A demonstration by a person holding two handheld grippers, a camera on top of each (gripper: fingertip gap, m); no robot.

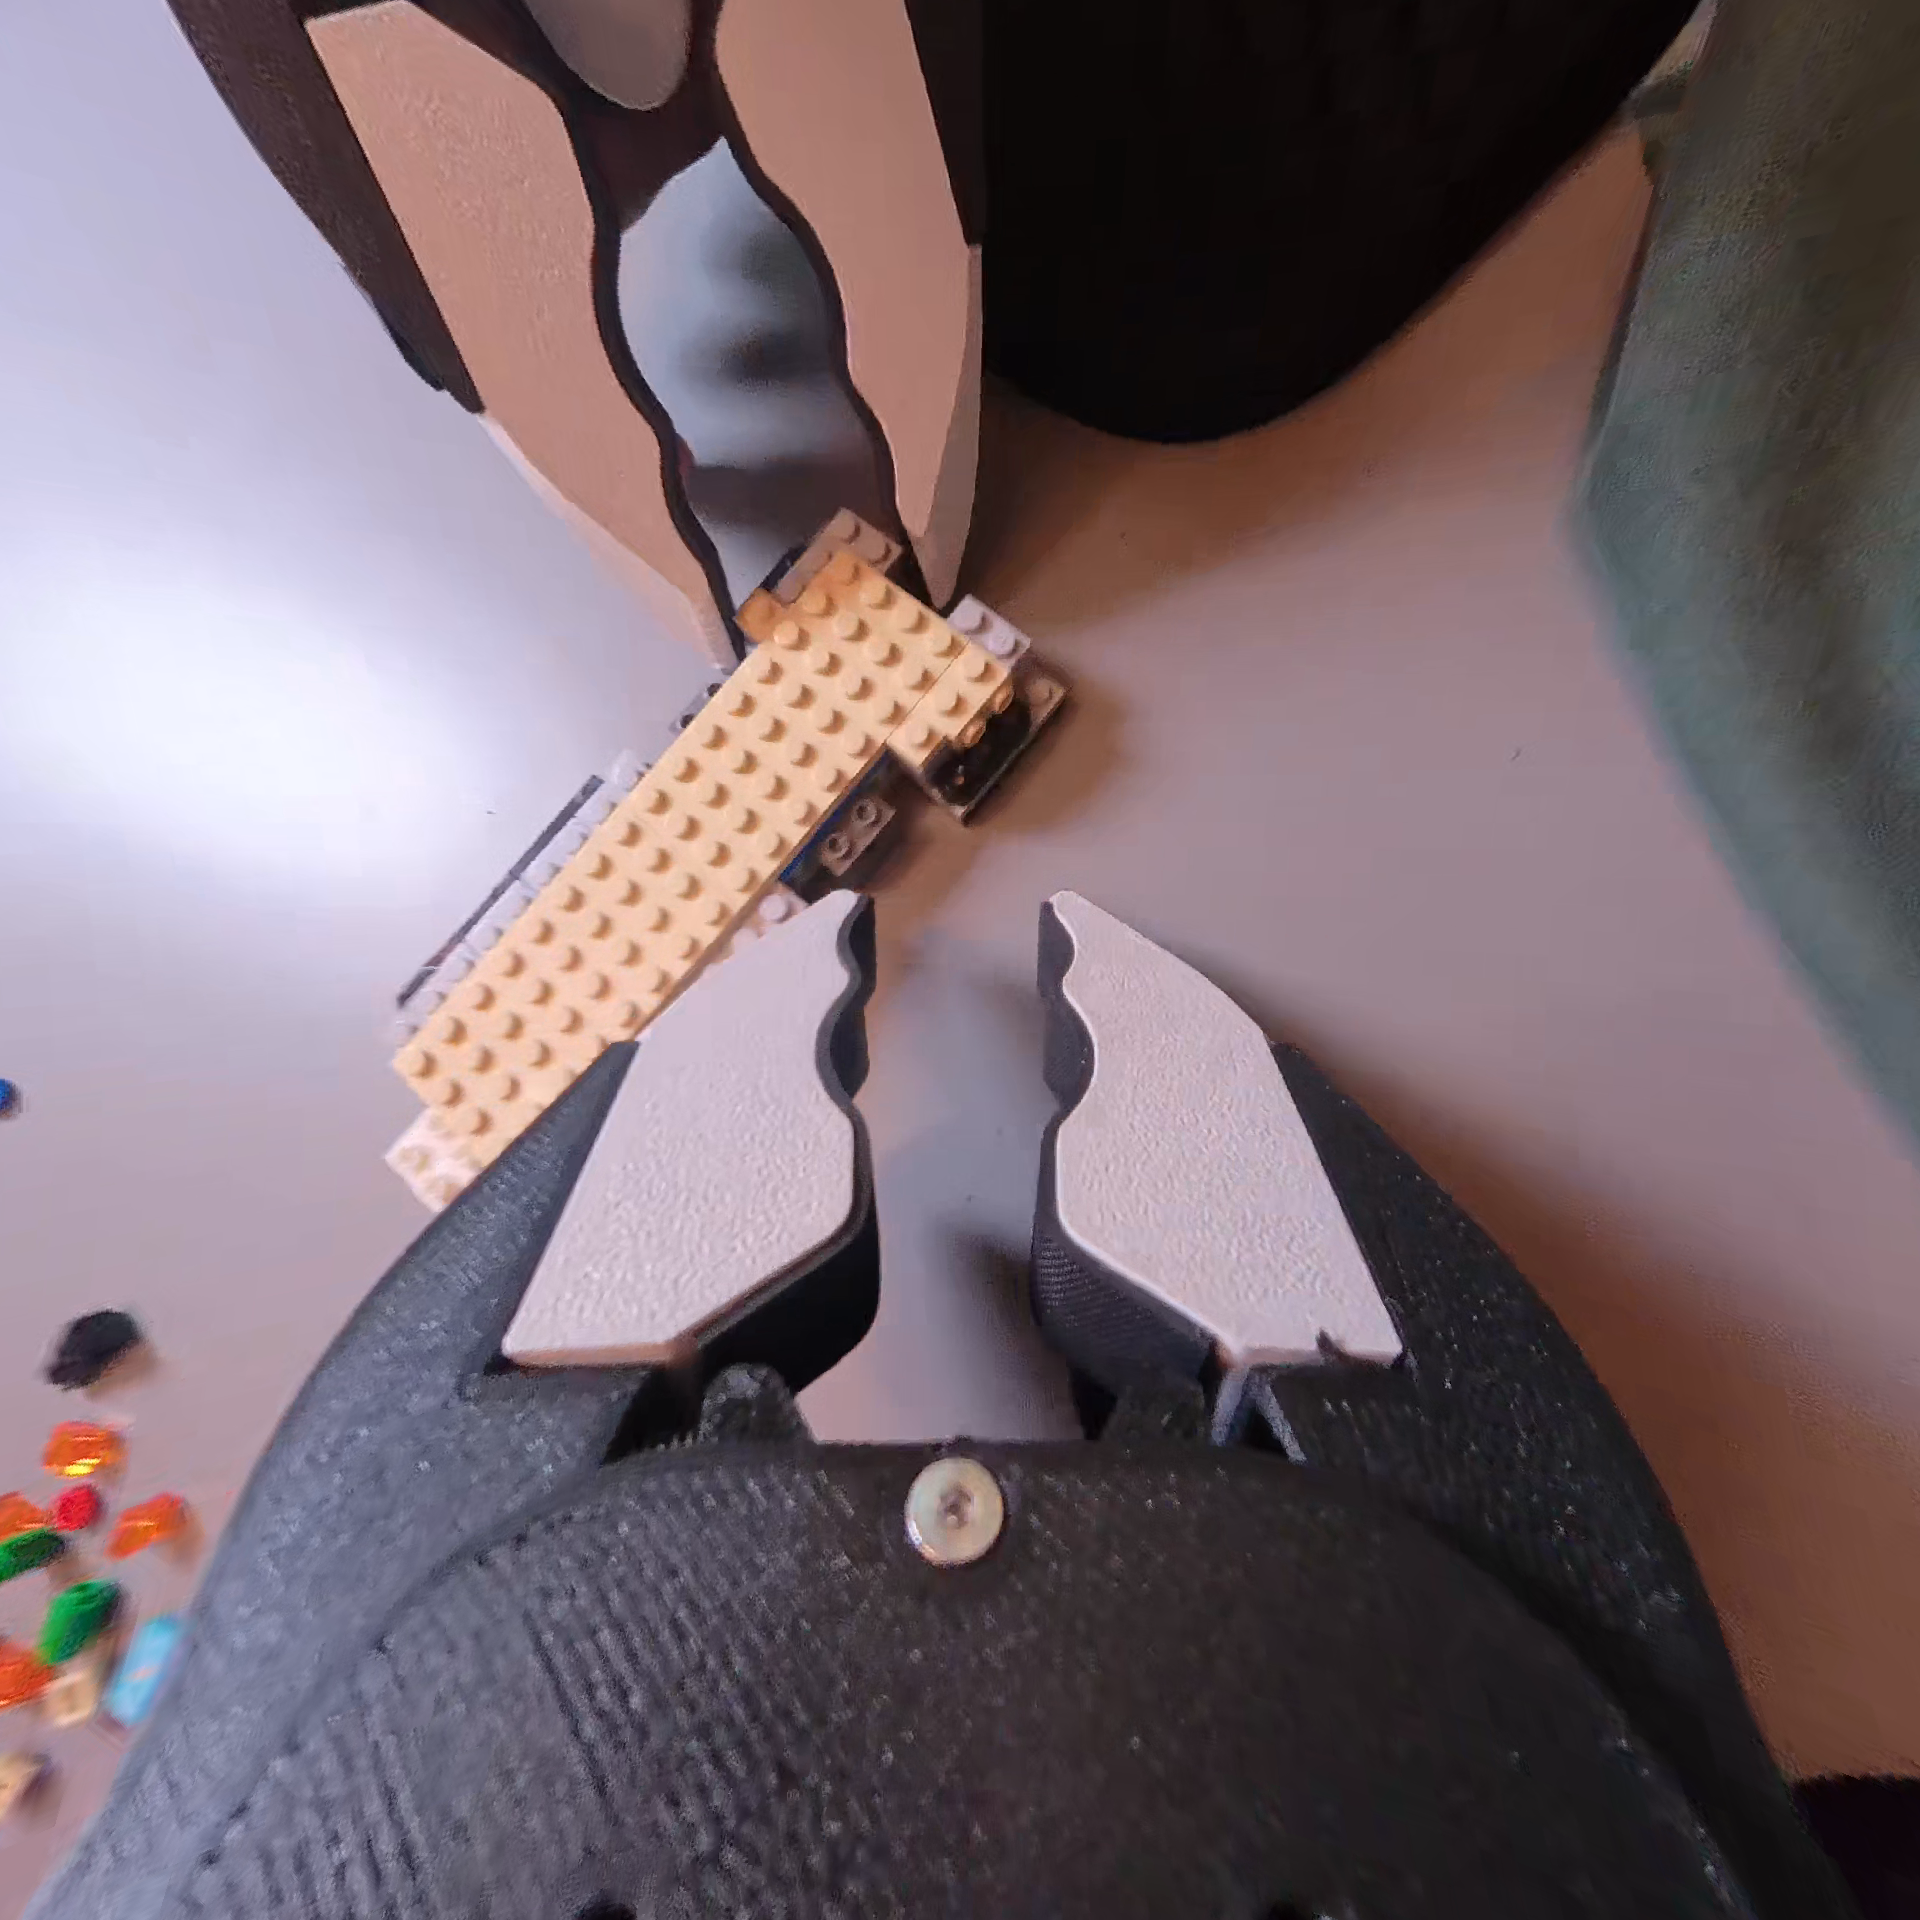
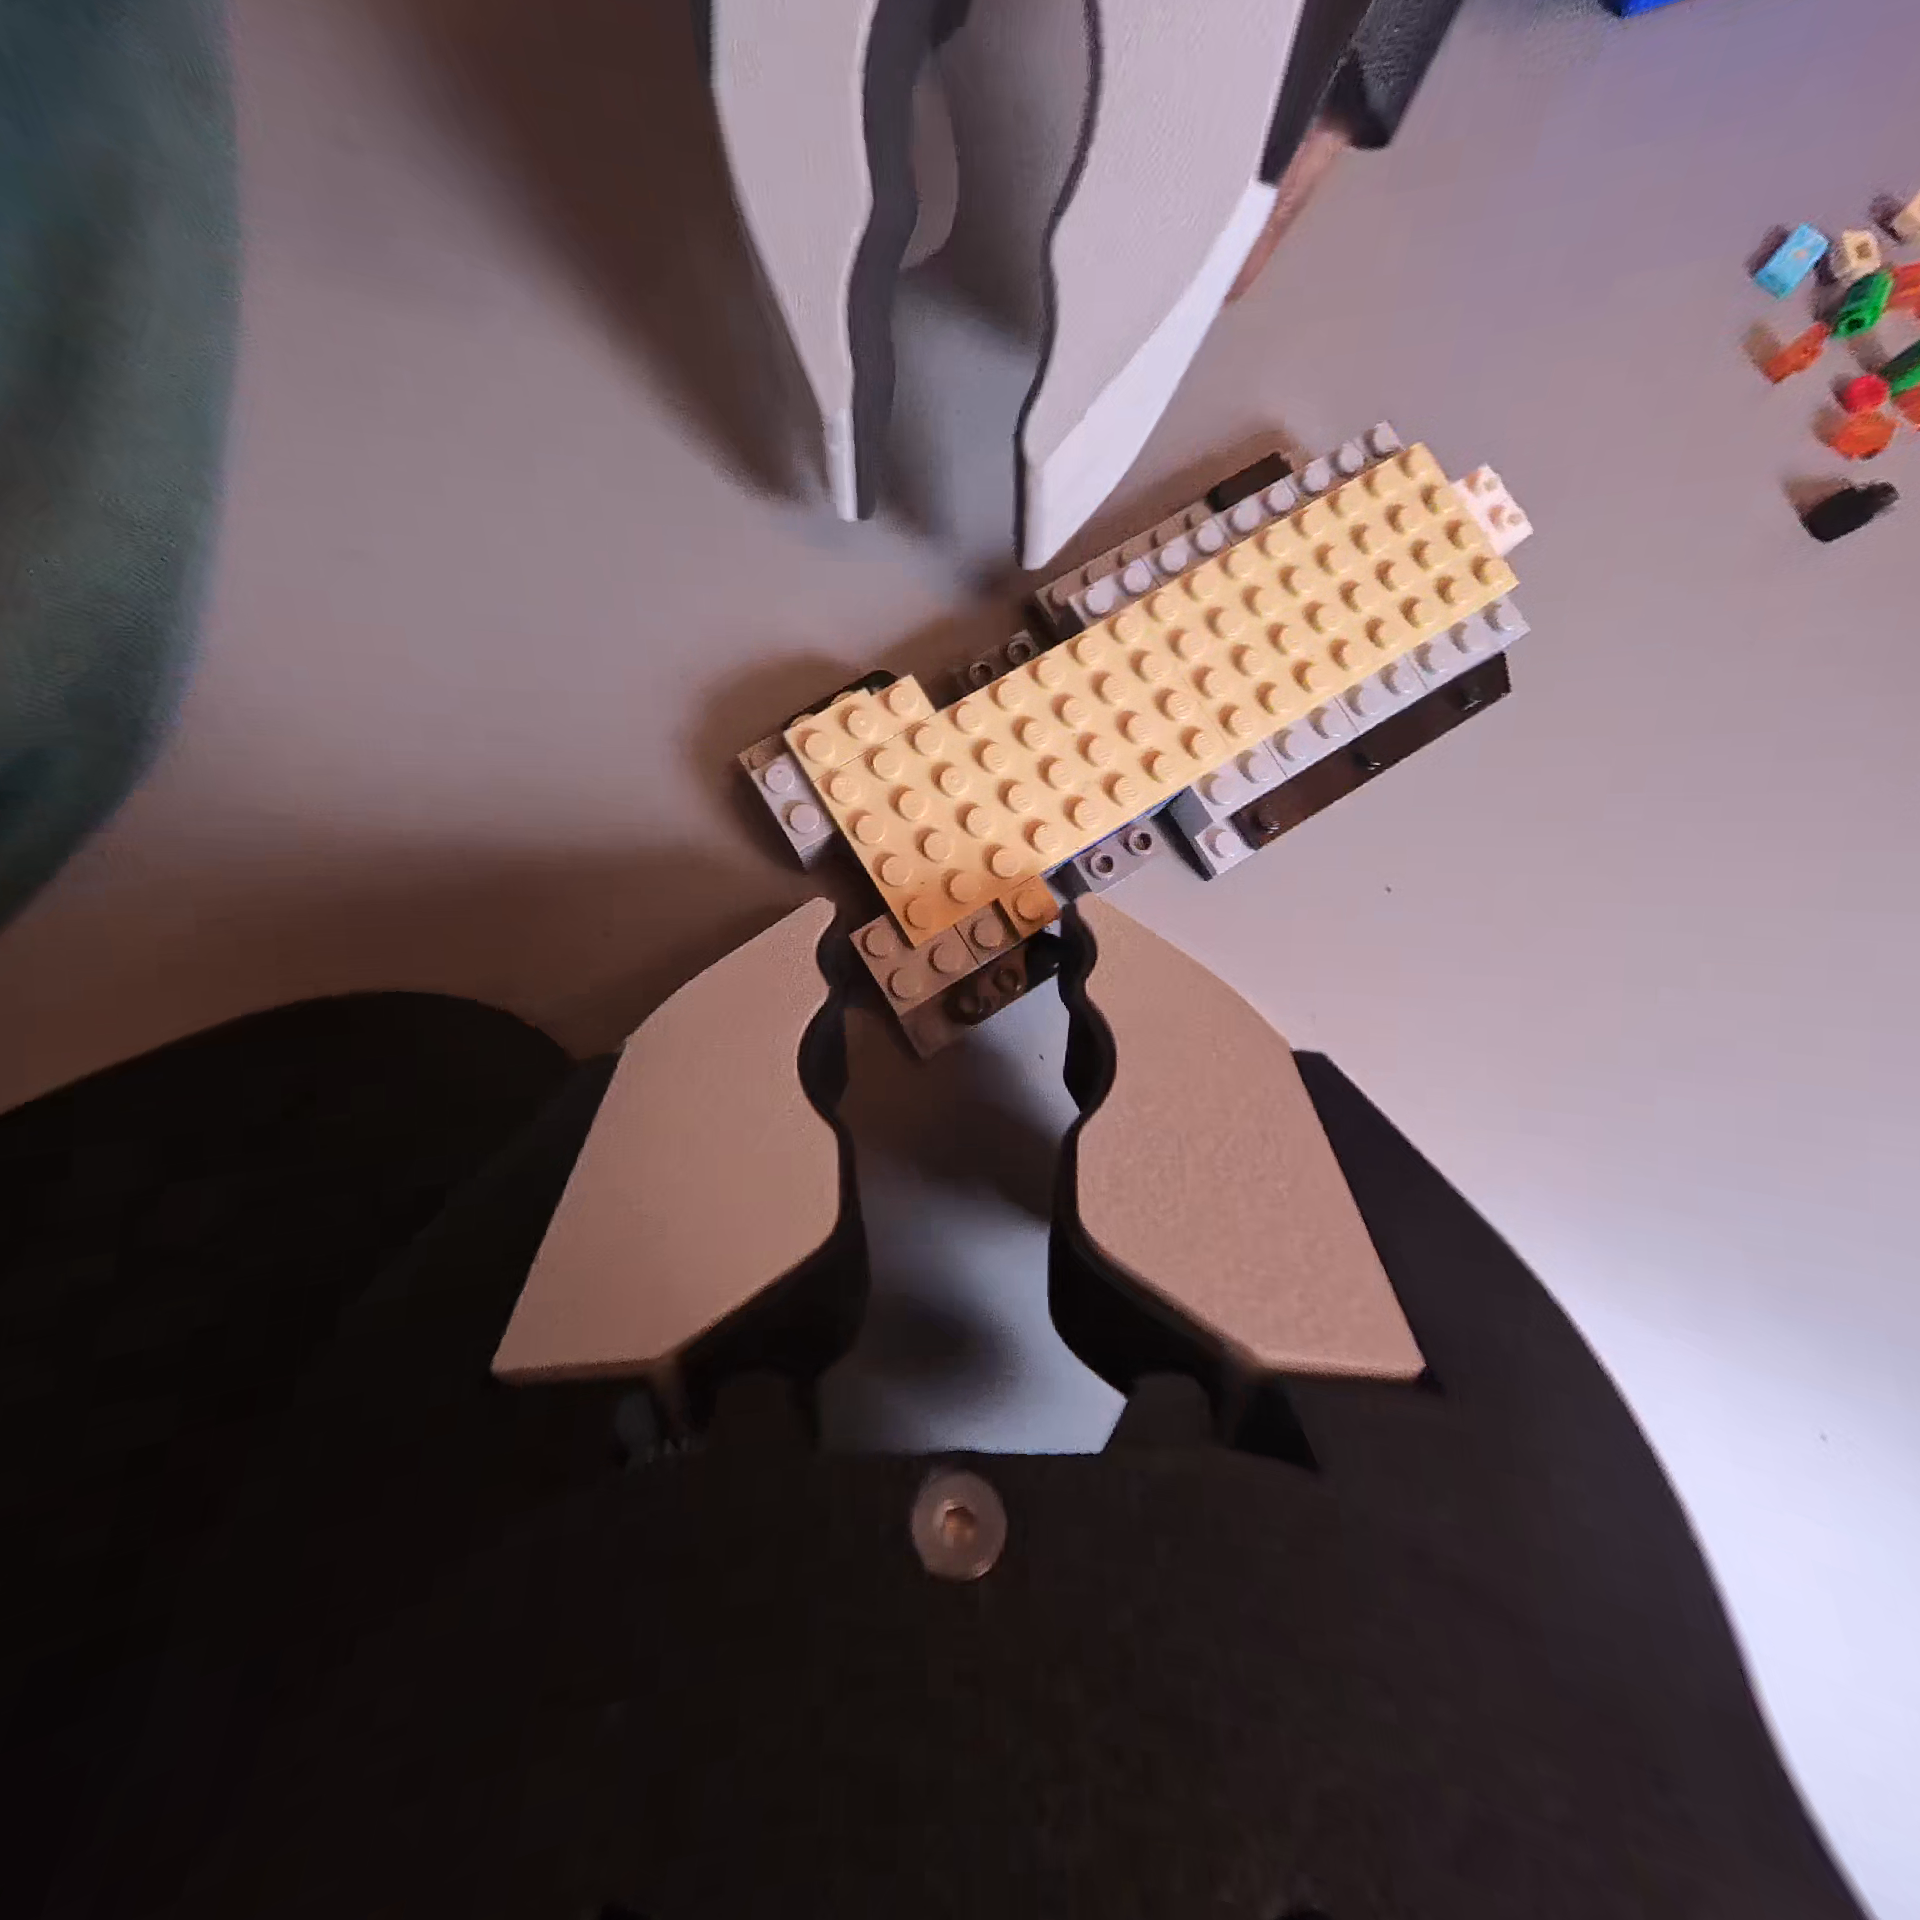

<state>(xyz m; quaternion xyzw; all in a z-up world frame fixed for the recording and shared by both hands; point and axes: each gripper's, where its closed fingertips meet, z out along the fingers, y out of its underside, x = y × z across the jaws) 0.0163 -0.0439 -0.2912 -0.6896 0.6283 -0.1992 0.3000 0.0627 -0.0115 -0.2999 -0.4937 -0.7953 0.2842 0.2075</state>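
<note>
A brick assembly with a long tan studded plate on grey and dark plates (image 1: pixel 665 883) lies flat on the pale table (image 1: pixel 1299 831). My left gripper (image 1: pixel 956 914) is open with only bare table between its fingers; its left fingertip (image 1: pixel 831 935) is beside the assembly's near edge. It also shows in the right wrist view (image 2: pixel 940 530), just beyond the assembly (image 2: pixel 1143 707). My right gripper (image 2: pixel 951 925) is open and straddles the assembly's grey and dark end plates (image 2: pixel 935 966) closely. The left wrist view shows it (image 1: pixel 831 613) at the assembly's far end.
A pile of small loose bricks, orange, green, red and blue (image 1: pixel 73 1558) (image 2: pixel 1860 332), lies to one side, with a black piece (image 1: pixel 94 1345) (image 2: pixel 1844 509) near it. A green cloth or sleeve (image 1: pixel 1766 623) (image 2: pixel 83 416) runs along the other side. About 7 centimeters separates my left fingertips from my right. The black piece (image 1: pixel 94 1345) is about equally far from each gripper, around 20 centimeters. It turns up in the right wrist view (image 2: pixel 1845 500) as well.
</note>
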